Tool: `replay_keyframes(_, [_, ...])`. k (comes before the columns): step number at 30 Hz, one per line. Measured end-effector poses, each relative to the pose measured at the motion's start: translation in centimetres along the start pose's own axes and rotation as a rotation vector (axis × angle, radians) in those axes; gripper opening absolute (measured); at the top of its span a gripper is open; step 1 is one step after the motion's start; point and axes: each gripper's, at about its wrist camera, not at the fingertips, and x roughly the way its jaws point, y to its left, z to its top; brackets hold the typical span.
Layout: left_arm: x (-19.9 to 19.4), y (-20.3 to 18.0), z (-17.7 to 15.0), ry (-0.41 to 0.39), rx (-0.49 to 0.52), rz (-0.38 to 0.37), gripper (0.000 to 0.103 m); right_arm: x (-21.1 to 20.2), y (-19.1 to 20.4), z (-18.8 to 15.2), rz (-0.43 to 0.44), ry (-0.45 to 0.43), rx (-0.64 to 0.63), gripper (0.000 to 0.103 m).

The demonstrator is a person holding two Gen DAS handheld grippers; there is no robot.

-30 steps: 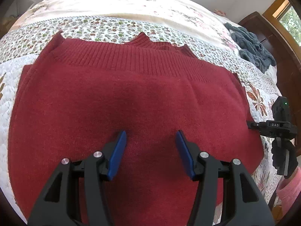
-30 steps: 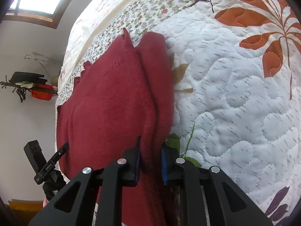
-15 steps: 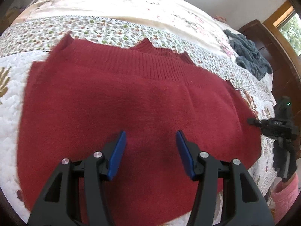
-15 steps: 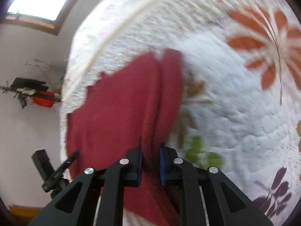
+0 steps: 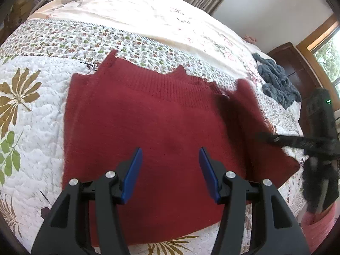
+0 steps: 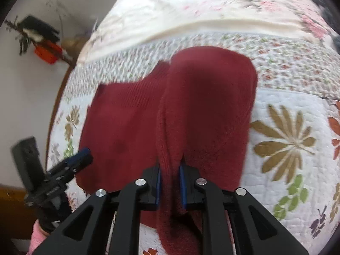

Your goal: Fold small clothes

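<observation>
A dark red knitted sweater [image 5: 153, 127] lies spread on a quilted bedspread [image 5: 27, 114], its ribbed hem toward the far side. My left gripper [image 5: 170, 170] hovers open above the sweater's near part, nothing between its blue pads. In the right wrist view my right gripper [image 6: 170, 178] is shut on a bunched fold of the sweater [image 6: 204, 110], lifting its right side up and over the flat part. That raised flap shows blurred at the right of the left wrist view, with the right gripper [image 5: 318, 146] beside it. The left gripper [image 6: 63, 170] appears at lower left.
A grey-blue cloth [image 5: 278, 85] lies heaped at the bed's far right, near a dark wooden headboard [image 5: 297, 68]. The bed's near edge runs just below the sweater. A pink sleeve [image 6: 38, 235] shows at lower left. Dark things hang on the wall [image 6: 40, 36].
My right gripper has swung up and to the left with the sweater's right edge, raising it off the quilt. The left gripper has drawn back a little, still open.
</observation>
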Motion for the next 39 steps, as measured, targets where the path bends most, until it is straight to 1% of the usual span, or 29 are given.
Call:
replay_keyframes(5, [-0.2, 0.3, 0.2, -0.003, -0.03, -0.034, 0.054, 3.8, 1.2, -0.1, -0.03, 0.052, 0.003, 0.015])
replay_keyframes(7, [0.1, 0.2, 0.2, -0.001, -0.033, -0.042, 0.054, 4.8, 0.9, -0.2, -0.011, 0.069, 0.011, 0.019])
replay_keyframes(8, [0.2, 0.1, 0.2, 0.002, -0.035, -0.047, 0.054, 4.9, 0.8, -0.3, 0.0, 0.072, 0.016, 0.023])
replay_keyframes(10, [0.6, -0.2, 0.3, 0.01, -0.042, -0.063, 0.054, 5.1, 0.6, -0.2, 0.051, 0.09, 0.026, 0.032])
replay_keyframes(11, [0.8, -0.4, 0.4, 0.013, -0.045, -0.073, 0.054, 5.0, 0.6, -0.3, 0.086, 0.095, 0.038, 0.037])
replay_keyframes(12, [0.9, -0.6, 0.4, 0.014, -0.048, -0.081, 0.054, 4.6, 0.5, -0.2, 0.115, 0.098, 0.045, 0.037])
replay_keyframes(14, [1.2, -1.2, 0.6, 0.018, -0.055, -0.109, 0.054, 3.4, 0.7, -0.2, 0.138, 0.091, 0.027, 0.037])
replay_keyframes(16, [1.7, -2.0, 0.8, 0.027, -0.063, -0.142, 0.054, 1.2, 0.7, -0.4, 0.169, 0.07, 0.009, 0.037])
replay_keyframes(18, [2.2, -2.6, 1.0, 0.036, -0.072, -0.172, 0.054, -0.9, 0.3, -0.4, 0.151, 0.034, -0.002, 0.037])
replay_keyframes(20, [2.9, -3.5, 1.2, 0.052, -0.083, -0.21, 0.054, -2.4, -0.8, -0.5, 0.123, 0.002, 0.008, 0.037])
replay_keyframes(22, [4.2, -4.5, 1.4, 0.082, -0.096, -0.246, 0.055, -3.5, -2.9, -0.8, 0.1, -0.017, 0.042, 0.037])
replay_keyframes(24, [5.4, -5.0, 1.4, 0.107, -0.115, -0.261, 0.055, -3.8, -5.0, -1.4, 0.092, -0.019, 0.08, 0.037])
replay_keyframes(28, [7.8, -5.7, 1.4, 0.151, -0.167, -0.308, 0.055, -2.8, -8.4, -3.1, 0.095, -0.004, 0.141, 0.037])
replay_keyframes(33, [10.2, -6.6, 1.3, 0.195, -0.183, -0.323, 0.055, -1.3, -11.9, -5.1, 0.146, 0.014, 0.215, 0.038])
replay_keyframes(34, [10.9, -6.8, 1.1, 0.213, -0.188, -0.323, 0.055, -1.1, -12.3, -5.4, 0.154, 0.012, 0.224, 0.038])
replay_keyframes(36, [11.8, -6.9, 0.8, 0.239, -0.207, -0.336, 0.054, -0.7, -12.7, -5.8, 0.169, 0.011, 0.234, 0.038])
replay_keyframes(37, [12.2, -7.1, 0.5, 0.247, -0.217, -0.358, 0.054, -0.5, -12.8, -5.9, 0.175, 0.012, 0.238, 0.038])
replay_keyframes(39, [12.5, -7.7, 0.2, 0.253, -0.213, -0.375, 0.054, -0.3, -13.0, -6.1, 0.178, 0.014, 0.24, 0.039])
